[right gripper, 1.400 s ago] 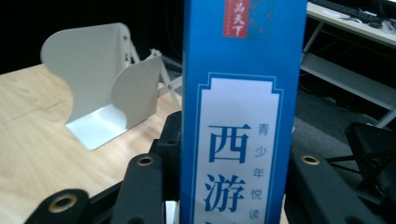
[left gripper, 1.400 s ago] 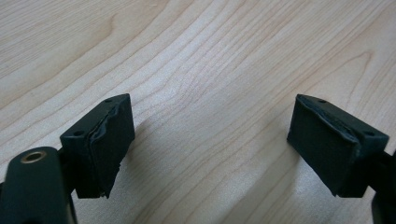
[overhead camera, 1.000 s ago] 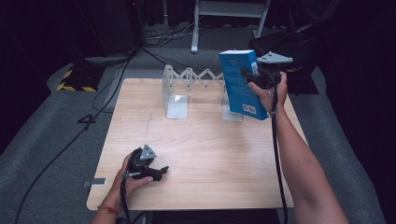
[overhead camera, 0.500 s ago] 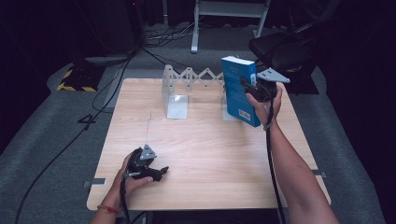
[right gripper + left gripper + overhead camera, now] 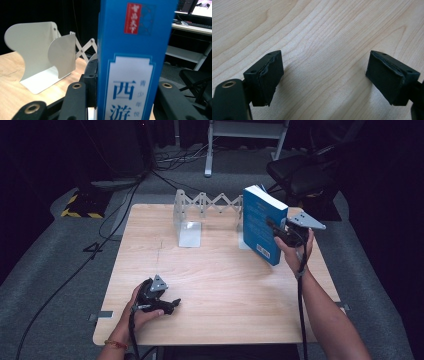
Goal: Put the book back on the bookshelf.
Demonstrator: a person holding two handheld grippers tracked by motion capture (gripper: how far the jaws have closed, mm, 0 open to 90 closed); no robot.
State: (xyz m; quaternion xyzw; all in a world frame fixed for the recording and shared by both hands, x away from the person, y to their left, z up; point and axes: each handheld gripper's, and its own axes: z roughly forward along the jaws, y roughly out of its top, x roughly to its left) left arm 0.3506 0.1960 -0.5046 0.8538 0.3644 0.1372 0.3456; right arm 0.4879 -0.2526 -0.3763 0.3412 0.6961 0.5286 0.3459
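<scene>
Glossy blue book [image 5: 262, 224] clamped upright beside white metal accordion bookend [image 5: 189, 217].

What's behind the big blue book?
Behind the blue book you can see the white folding book rack on the wooden table. The book hides the rack's right end, so that part can't be seen.

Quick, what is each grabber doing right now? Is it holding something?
Left gripper: open, nothing between its jaws, resting low on the wooden table.
Right gripper: closed on the blue book, held upright beside the white folding bookend rack.
</scene>
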